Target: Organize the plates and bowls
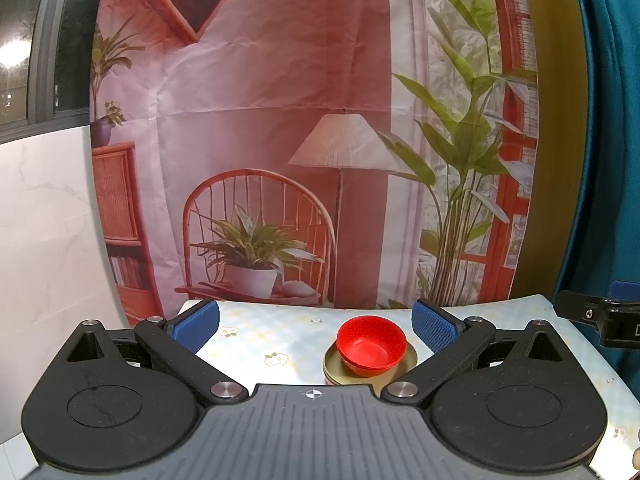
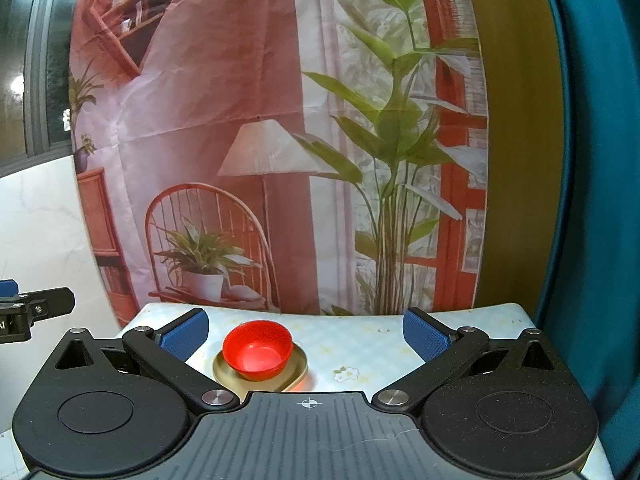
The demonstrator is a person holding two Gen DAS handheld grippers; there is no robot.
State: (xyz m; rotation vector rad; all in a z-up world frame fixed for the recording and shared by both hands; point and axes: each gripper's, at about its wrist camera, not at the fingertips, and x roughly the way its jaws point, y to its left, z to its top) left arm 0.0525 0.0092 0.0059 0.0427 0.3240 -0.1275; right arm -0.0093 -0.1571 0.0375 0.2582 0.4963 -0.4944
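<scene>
Printed backdrop [image 1: 256,128] hangs behind floral surface [image 1: 256,340]. Red bowl [image 1: 371,345] sits nested on gold plate [image 1: 404,364], just ahead of both grippers. Left gripper [image 1: 316,322] and right gripper [image 2: 305,330]: jaws wide open, empty. Bowl looks like light, stiff, slick plastic; pinch across rim.

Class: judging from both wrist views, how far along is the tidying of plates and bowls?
Done: the red plastic bowl sits nested on the round gold plate on the floral-cloth table. In hand: nothing; left gripper and right gripper are open. Left: no other dishes visible.
</scene>
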